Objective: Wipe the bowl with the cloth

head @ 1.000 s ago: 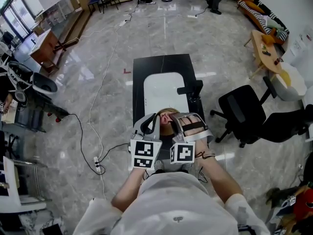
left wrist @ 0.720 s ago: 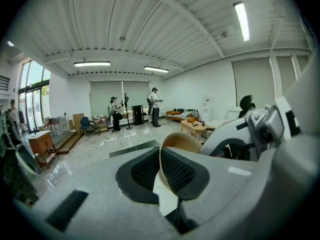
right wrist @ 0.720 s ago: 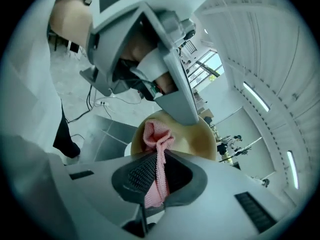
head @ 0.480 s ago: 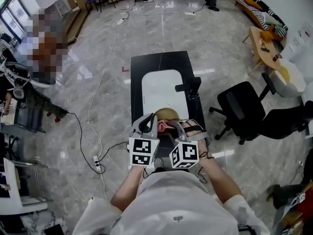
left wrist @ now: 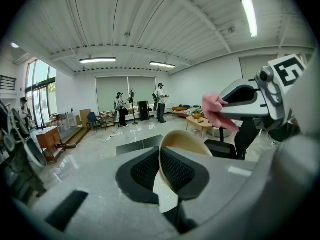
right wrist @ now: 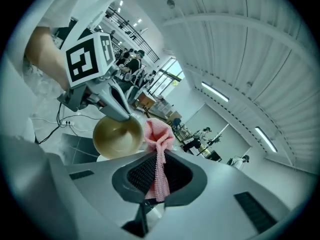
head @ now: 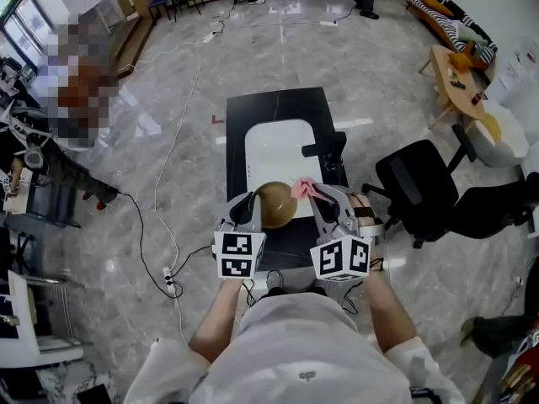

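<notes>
Got the tan bowl (head: 275, 205) clamped by its rim in the fingers of the left gripper (head: 256, 210), mid-frame over the black counter (head: 278, 108). Got the pink cloth (head: 303, 189) pinched tight in the fingers of the right gripper (head: 317, 197), just right of the bowl.

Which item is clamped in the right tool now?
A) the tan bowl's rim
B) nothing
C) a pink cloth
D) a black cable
C: the right gripper view shows the pink cloth pinched in the right tool; the left tool grips the bowl by its rim.

Left hand-held gripper (head: 253, 205) jaws clamped; right hand-held gripper (head: 319, 197) alongside, likewise clamped
</notes>
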Demonstrator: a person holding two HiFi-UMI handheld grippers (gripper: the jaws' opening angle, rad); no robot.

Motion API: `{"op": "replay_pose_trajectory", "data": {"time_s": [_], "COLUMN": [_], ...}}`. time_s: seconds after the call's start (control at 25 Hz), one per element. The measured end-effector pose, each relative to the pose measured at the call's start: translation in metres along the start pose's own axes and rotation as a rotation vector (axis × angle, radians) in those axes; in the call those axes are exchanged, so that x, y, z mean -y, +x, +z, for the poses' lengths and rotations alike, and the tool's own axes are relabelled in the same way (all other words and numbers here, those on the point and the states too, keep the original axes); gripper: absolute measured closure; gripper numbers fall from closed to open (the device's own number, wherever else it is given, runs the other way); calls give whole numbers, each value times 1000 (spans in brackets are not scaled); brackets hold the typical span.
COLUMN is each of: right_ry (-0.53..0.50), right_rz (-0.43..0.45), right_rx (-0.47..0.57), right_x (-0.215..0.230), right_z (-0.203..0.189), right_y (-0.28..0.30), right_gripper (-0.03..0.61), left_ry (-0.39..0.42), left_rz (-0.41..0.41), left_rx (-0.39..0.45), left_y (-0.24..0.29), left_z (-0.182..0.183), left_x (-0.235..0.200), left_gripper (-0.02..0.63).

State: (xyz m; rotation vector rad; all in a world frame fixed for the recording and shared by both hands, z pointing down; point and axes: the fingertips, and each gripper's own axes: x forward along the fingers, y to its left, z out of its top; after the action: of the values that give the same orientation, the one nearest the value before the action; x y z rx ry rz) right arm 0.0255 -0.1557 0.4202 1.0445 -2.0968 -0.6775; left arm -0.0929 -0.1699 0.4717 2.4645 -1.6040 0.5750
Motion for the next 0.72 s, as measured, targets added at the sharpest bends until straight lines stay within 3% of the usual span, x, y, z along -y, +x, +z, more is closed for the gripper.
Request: {"op": "replay_pose_trajectory", "data": {"time_s": [0.28,0.56,0.72], "right_ry": [100,336,477], "right_rz": [-27,48,66], "right_rx": [-33,-56,-83], "right_x": [17,2,-11], "right_z": [-23,-58,-83], "right_y": [-10,-20,-32], "right_gripper": [552,552,552], "left_ry": [-15,-37,-94], "left_rz": [37,24,-24], "left_rx": [-12,-69,-133], "left_y": [-4,13,30], "left_z": [-5,-29,-56], "left_x": [-13,-6,7], "left_gripper": [589,589,589]}}
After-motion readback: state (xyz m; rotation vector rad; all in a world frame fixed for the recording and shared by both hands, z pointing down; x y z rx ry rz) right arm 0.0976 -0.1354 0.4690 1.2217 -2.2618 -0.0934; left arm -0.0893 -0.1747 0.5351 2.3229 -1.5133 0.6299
